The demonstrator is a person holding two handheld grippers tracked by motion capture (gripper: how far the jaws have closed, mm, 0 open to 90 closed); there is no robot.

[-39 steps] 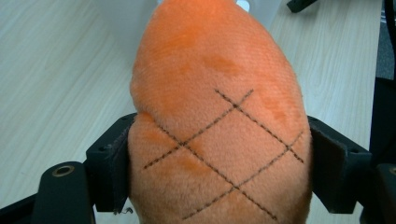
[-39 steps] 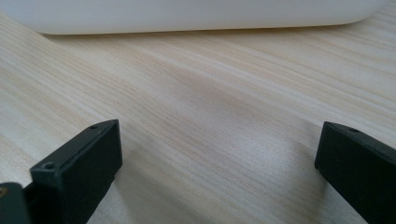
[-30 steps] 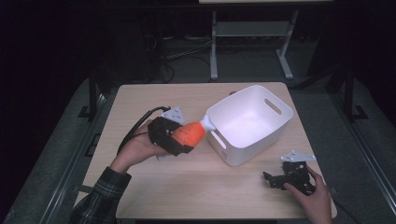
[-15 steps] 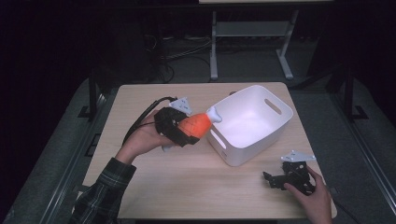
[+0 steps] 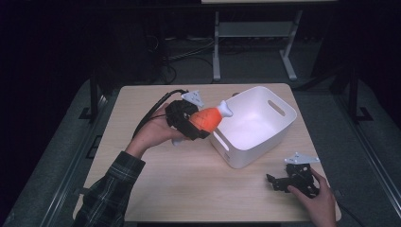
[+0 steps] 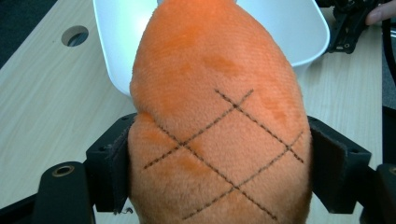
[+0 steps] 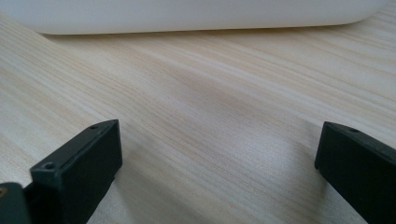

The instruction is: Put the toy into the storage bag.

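Dark room, light wooden table [image 5: 156, 189]. Our left gripper [image 5: 191, 124] is clamped on an orange plush drumstick [image 5: 206, 118], held above the tabletop at the near rim of the white bin [image 5: 265, 137], white bone end poking over it. Our right gripper [image 5: 291, 180] rests on the table, jaws wide apart, empty. Likely step: drop toy in bin. We'd carry it past the rim, over the bin's middle, then release.

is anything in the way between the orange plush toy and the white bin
Nothing visible does. The left gripper holds the orange plush toy right at the white bin's near rim, its white tip already over the edge, and the bin's interior looks empty.
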